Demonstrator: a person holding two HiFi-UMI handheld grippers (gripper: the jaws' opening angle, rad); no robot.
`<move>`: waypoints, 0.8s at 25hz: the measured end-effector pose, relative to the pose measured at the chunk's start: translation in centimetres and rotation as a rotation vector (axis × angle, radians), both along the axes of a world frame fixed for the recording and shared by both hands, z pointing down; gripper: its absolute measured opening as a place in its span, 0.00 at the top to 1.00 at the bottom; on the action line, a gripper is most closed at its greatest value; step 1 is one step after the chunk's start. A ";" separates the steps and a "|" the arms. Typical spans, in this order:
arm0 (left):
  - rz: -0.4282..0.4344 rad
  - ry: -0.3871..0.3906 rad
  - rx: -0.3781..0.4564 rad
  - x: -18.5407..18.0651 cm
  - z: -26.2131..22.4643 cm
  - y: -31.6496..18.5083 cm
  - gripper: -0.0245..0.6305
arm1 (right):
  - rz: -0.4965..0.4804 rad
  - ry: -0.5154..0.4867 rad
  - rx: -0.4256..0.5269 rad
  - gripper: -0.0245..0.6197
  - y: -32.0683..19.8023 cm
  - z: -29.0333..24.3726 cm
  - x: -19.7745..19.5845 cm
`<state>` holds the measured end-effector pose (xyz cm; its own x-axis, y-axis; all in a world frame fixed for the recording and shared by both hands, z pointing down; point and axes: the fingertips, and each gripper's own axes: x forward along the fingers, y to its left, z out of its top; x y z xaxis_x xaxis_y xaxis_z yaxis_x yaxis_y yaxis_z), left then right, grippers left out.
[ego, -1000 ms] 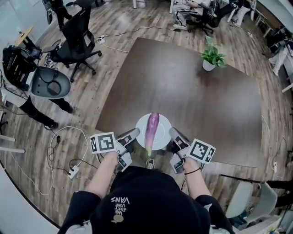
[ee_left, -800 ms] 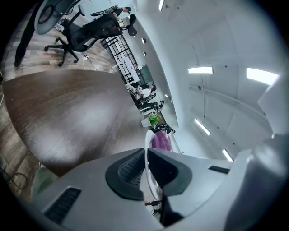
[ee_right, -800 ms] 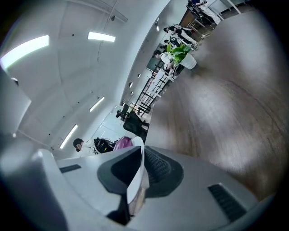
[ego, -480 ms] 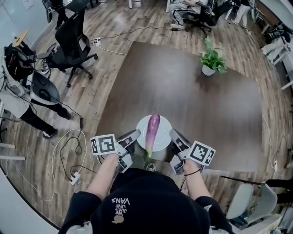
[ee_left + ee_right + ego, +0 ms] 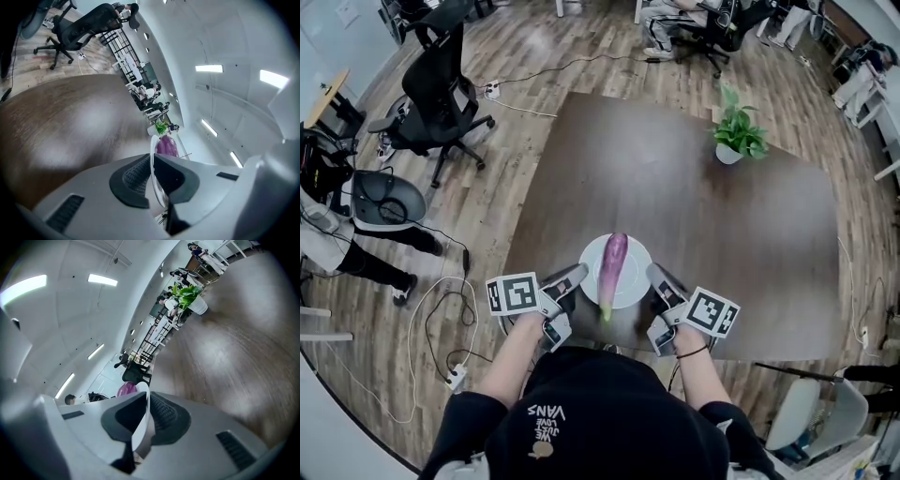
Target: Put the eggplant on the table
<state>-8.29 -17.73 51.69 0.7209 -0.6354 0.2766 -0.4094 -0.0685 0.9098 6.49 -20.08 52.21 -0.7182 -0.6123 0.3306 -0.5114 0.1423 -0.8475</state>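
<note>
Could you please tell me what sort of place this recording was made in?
Most likely an open-plan office or lab: a wheeled office chair, a large dark table bearing a potted plant, and a power strip with cables on the wood floor.

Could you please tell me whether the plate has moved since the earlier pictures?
Yes. The plate has gone forward: it overhung the table's near edge before and is now well inside it, nearer the potted plant.
</note>
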 end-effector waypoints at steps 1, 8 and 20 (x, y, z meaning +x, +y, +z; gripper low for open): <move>0.004 -0.001 0.000 -0.1 0.1 -0.6 0.93 | -0.002 -0.008 0.010 0.91 -0.6 -0.1 -0.3; 0.037 -0.008 -0.014 0.0 1.1 -3.7 0.93 | 0.017 0.002 0.005 0.91 -3.5 0.8 -0.3; 0.080 -0.032 -0.059 -0.6 4.8 -8.5 0.93 | 0.041 0.041 -0.039 0.91 -7.7 4.4 -1.0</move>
<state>-8.94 -26.23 56.46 0.7591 -0.5580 0.3352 -0.4334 -0.0491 0.8998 5.53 -27.75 56.61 -0.6781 -0.6270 0.3836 -0.5506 0.0876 -0.8302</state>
